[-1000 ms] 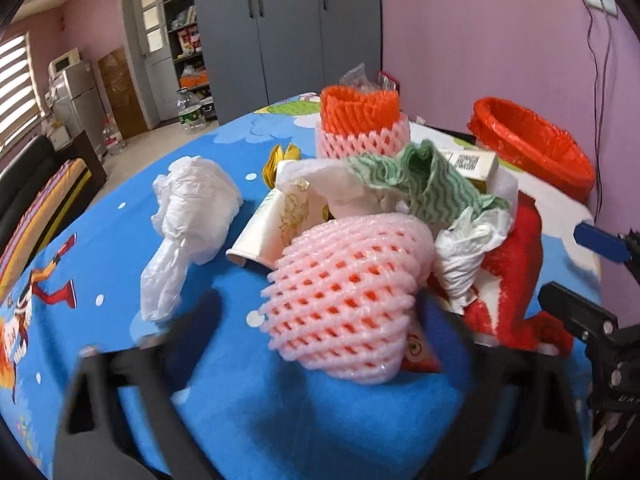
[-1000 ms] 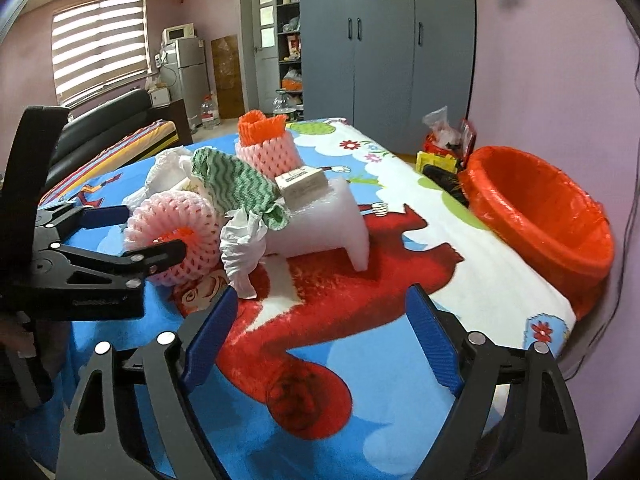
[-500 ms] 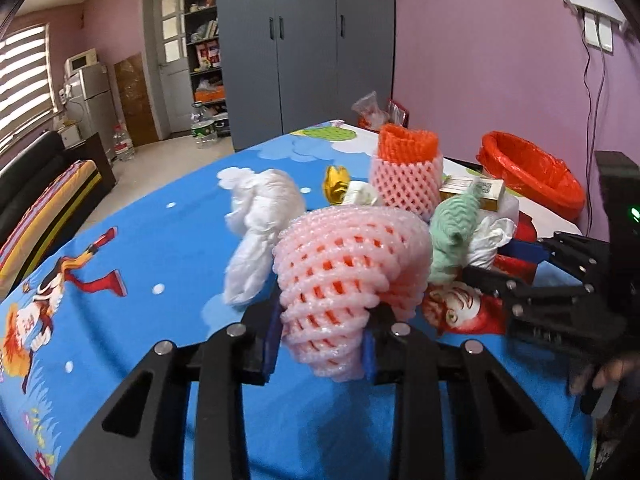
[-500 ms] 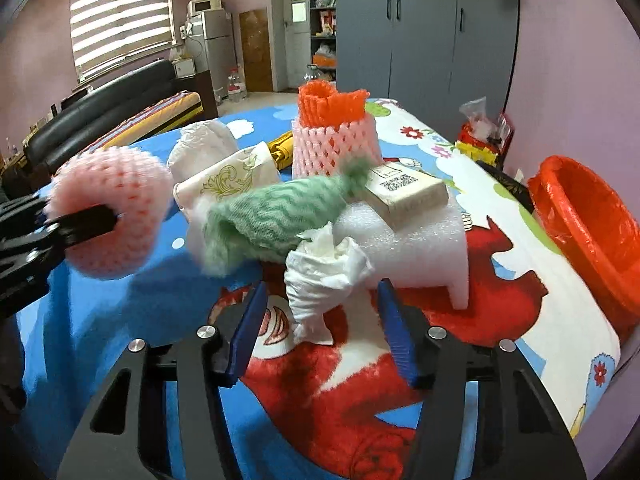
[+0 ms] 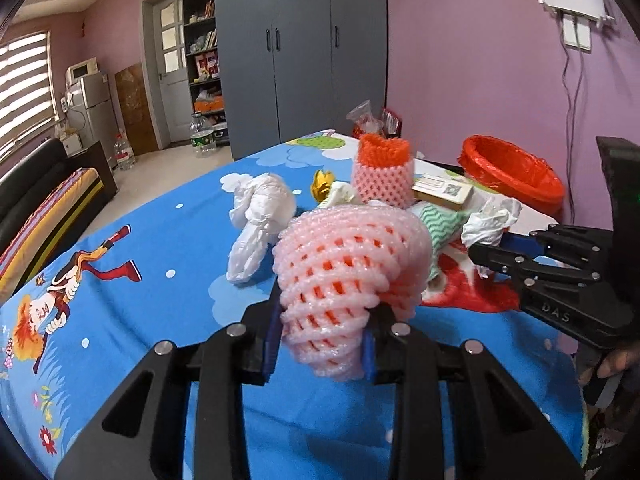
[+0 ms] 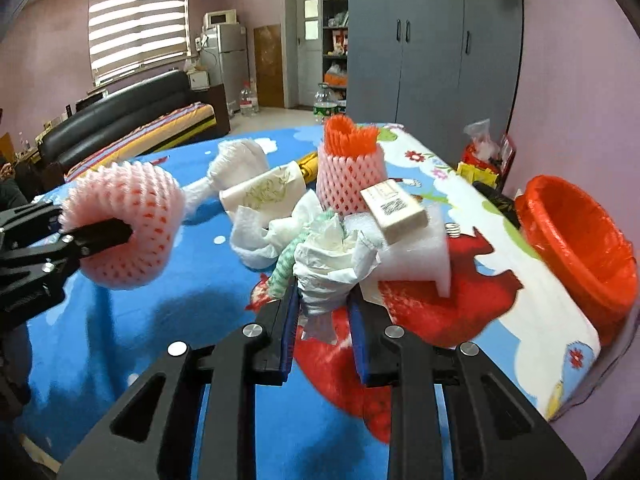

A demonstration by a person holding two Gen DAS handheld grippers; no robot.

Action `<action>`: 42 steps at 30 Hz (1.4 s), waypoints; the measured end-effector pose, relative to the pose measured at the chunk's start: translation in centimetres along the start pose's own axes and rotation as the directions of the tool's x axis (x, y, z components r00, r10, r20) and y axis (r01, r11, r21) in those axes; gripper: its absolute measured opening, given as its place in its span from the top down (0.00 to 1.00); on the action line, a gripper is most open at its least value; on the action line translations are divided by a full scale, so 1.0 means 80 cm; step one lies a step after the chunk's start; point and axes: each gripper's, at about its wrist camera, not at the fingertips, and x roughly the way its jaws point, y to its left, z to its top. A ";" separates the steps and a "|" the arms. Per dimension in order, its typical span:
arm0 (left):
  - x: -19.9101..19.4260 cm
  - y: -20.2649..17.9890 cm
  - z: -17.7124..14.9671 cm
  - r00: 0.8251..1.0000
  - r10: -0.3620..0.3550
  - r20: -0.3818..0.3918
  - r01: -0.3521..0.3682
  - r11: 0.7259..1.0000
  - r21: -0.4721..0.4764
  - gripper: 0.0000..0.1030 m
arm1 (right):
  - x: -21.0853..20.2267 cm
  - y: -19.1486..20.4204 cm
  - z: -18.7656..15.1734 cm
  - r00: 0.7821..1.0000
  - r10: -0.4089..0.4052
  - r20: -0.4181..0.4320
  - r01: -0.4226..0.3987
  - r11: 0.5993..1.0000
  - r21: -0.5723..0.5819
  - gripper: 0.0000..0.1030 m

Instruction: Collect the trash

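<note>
My left gripper is shut on a pink foam fruit net and holds it above the blue tablecloth; the net also shows in the right wrist view. My right gripper is shut on a crumpled white tissue, with a green-and-white cloth hanging beside it. The tissue shows in the left wrist view at the right gripper's tips. A red-lined trash bin stands at the table's right edge, also in the left wrist view.
On the table lie an upright pink-and-orange foam net, a small cardboard box on a white foam block, a white plastic bag, a paper cup and a gold wrapper. A sofa stands far left.
My left gripper closed on the pink foam net and lifted it. My right gripper moved in and closed on the white tissue, lifting it with the green cloth trailing.
</note>
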 end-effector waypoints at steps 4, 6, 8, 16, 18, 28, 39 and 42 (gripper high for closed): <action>-0.015 -0.015 0.000 1.000 -0.014 0.012 0.014 1.000 0.012 0.70 | -0.028 -0.003 -0.007 1.000 -0.009 0.026 0.009 1.000 0.010 0.76; -0.022 -0.020 0.001 1.000 -0.013 0.021 0.012 1.000 0.013 0.70 | -0.037 -0.005 -0.008 0.999 -0.009 0.034 0.008 1.000 0.015 0.76; -0.029 -0.023 0.002 1.000 -0.012 0.029 0.012 1.000 0.010 0.70 | -0.045 -0.008 -0.011 0.999 -0.008 0.041 0.007 1.000 0.020 0.76; -0.050 -0.041 -0.004 0.999 -0.013 0.040 0.012 1.000 0.026 0.70 | -0.064 -0.013 -0.022 0.998 -0.003 0.062 0.001 1.000 0.030 0.76; -0.053 -0.047 -0.003 0.999 -0.017 0.043 0.015 0.999 0.038 0.70 | -0.070 -0.016 -0.024 0.998 -0.004 0.070 0.001 0.999 0.037 0.76; -0.059 -0.083 0.001 0.998 -0.049 0.048 0.045 0.995 0.090 0.70 | -0.091 -0.048 -0.033 0.995 -0.035 0.096 0.026 0.996 0.086 0.76; -0.050 -0.114 0.005 0.994 -0.101 0.042 0.095 0.988 0.123 0.70 | -0.108 -0.094 -0.044 0.990 -0.090 0.112 0.074 0.988 0.137 0.76; -0.048 -0.125 0.006 0.993 -0.111 0.042 0.104 0.985 0.137 0.70 | -0.112 -0.107 -0.048 0.988 -0.103 0.115 0.084 0.985 0.153 0.76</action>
